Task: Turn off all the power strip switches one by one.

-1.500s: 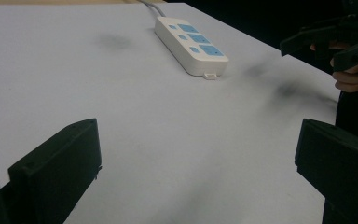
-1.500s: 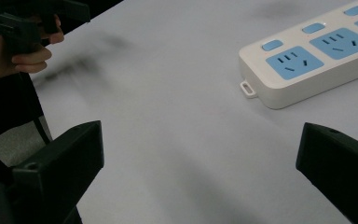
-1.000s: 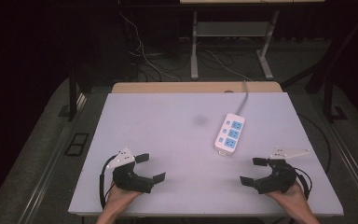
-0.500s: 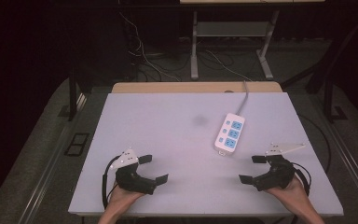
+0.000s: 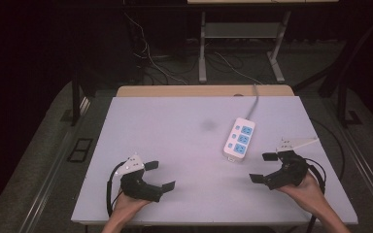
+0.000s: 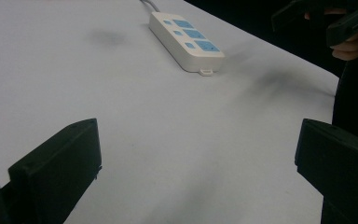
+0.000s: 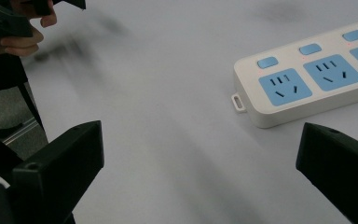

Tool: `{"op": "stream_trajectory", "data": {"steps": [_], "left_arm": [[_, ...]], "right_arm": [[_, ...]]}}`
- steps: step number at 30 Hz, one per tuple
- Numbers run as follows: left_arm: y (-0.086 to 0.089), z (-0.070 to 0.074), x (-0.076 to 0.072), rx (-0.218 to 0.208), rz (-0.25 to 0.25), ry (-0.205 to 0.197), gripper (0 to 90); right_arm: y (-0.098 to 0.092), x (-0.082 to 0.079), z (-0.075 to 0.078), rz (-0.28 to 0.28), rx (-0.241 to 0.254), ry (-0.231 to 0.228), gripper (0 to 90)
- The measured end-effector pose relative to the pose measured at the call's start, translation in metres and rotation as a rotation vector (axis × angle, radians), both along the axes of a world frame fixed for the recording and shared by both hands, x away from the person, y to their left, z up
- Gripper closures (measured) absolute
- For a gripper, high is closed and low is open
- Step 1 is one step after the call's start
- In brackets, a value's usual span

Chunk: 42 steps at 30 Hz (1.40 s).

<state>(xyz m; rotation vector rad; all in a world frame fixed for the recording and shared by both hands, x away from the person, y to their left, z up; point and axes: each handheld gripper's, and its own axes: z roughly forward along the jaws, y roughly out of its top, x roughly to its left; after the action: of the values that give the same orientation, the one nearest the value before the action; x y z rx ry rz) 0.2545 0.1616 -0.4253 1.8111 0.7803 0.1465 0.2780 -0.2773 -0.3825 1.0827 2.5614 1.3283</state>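
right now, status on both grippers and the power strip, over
Left gripper open, empty, near table's front edge. Right gripper open, empty, nearest the power strip. Strip lies flat on the table, untouched, nothing plugged in. Path to it clear.

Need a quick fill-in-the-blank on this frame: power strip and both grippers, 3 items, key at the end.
1. The sockets on the white power strip are coloured ____.
2. The jaws of the left gripper and the right gripper are both ____, holding nothing.
3. The gripper nearer the power strip is the ____ one.

Missing words: blue; open; right
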Motion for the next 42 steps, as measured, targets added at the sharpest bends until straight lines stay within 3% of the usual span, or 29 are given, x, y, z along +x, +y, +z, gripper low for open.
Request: {"op": "stream_trajectory", "data": {"steps": [29, 42], "left_arm": [[0.003, 0.0, 0.002, -0.006, 0.004, 0.002, 0.0], [0.003, 0.0, 0.002, -0.012, 0.005, 0.004, 0.0]], "right_arm": [[0.027, 0.043, 0.033, 0.073, -0.062, -0.023, 0.6], [0.037, 0.067, 0.034, 0.077, -0.11, -0.003, 0.7]]}}
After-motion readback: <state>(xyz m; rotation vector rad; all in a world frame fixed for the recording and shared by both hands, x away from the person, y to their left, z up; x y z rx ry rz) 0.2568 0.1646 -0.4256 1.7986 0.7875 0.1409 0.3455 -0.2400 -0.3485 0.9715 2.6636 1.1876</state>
